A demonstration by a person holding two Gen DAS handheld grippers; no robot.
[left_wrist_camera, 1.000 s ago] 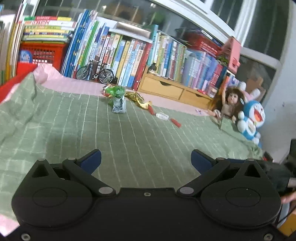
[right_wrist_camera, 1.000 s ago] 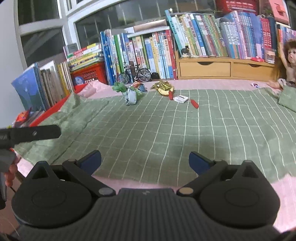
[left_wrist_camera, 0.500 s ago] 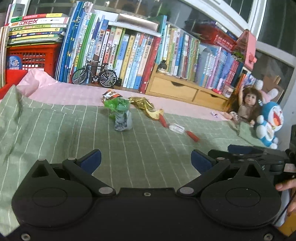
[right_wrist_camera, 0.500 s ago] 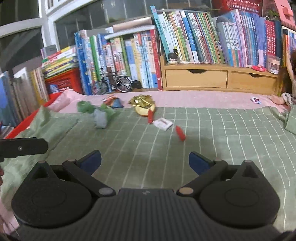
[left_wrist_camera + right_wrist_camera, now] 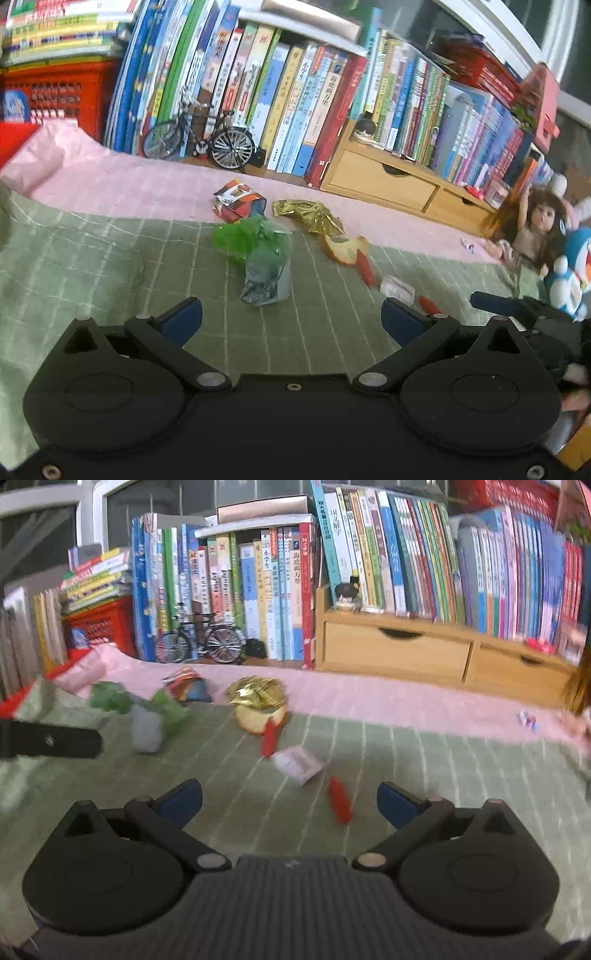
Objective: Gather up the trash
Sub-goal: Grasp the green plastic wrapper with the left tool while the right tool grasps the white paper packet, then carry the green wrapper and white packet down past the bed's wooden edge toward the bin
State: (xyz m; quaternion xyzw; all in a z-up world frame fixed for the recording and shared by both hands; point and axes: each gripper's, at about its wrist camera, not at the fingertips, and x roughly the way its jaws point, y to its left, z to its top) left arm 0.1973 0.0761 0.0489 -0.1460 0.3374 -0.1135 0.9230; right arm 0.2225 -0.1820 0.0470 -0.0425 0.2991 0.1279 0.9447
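While both claws gape empty, left claw (image 5: 291, 319), right claw (image 5: 290, 799), wrappers (image 5: 266, 258) loose on blanket (image 5: 92, 258).

Soft, even indoor light; fisheye bending at edges; right wrist view motion-blurred.

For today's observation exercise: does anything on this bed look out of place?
Yes. Litter lies on the green blanket: a crumpled green wrapper, gold foil, an apple core and red scraps. Rubbish doesn't belong on bedding.
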